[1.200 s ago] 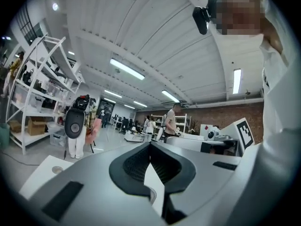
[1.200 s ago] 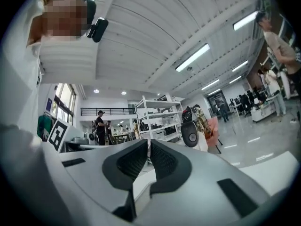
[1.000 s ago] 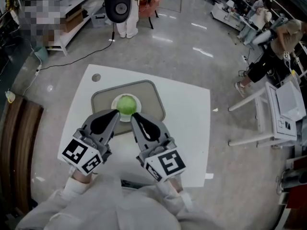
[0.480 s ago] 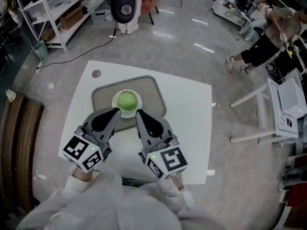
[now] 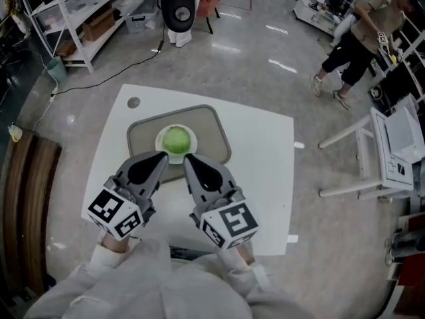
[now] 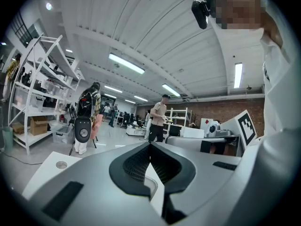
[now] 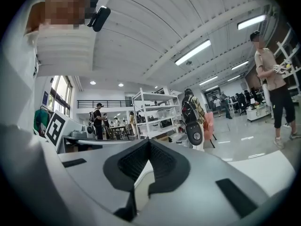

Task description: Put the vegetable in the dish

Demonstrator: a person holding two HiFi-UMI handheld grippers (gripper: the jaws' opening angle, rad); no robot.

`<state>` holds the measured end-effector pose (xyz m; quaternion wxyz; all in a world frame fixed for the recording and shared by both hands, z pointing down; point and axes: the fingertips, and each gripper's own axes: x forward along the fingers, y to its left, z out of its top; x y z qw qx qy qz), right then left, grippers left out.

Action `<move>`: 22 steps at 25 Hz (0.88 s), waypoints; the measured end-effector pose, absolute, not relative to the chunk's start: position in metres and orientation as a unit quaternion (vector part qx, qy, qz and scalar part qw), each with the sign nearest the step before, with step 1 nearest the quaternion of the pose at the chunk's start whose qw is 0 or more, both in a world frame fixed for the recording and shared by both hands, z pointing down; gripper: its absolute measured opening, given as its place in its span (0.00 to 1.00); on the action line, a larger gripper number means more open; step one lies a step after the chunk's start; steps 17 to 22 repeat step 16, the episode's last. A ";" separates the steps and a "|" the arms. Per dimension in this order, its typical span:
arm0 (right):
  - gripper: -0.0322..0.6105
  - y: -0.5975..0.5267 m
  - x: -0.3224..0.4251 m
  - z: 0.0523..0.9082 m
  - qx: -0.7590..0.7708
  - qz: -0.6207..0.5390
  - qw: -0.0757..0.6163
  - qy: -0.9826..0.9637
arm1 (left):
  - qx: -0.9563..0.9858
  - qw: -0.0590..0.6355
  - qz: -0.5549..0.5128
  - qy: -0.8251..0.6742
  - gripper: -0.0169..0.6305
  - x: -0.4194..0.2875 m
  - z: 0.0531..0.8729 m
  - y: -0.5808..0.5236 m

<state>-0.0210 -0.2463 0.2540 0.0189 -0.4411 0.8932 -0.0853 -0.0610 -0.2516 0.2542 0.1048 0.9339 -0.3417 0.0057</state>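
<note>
Head view: the green vegetable point(image 5: 176, 139) sat in the white dish point(image 5: 159, 141) on the tray point(image 5: 211, 130). Left gripper view: my left gripper point(image 6: 150, 147) was closed, empty. Right gripper view: my right gripper point(image 7: 149, 145) was closed, empty too.

Glossy grey floor point(image 5: 246, 65), white shelving point(image 5: 73, 15) at left, strip lights point(image 6: 126, 63) on a white ceiling point(image 6: 155, 27).

No legible text anywhere
</note>
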 end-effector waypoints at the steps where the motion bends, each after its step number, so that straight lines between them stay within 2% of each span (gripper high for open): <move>1: 0.07 -0.246 -0.021 0.255 -0.442 -0.086 0.019 0.893 | 0.934 0.103 0.007 -0.341 0.04 -0.061 0.255 -0.251; 22: 0.07 -0.251 -0.025 0.256 -0.440 -0.081 -0.001 0.894 | 0.934 0.096 0.019 -0.345 0.04 -0.067 0.256 -0.257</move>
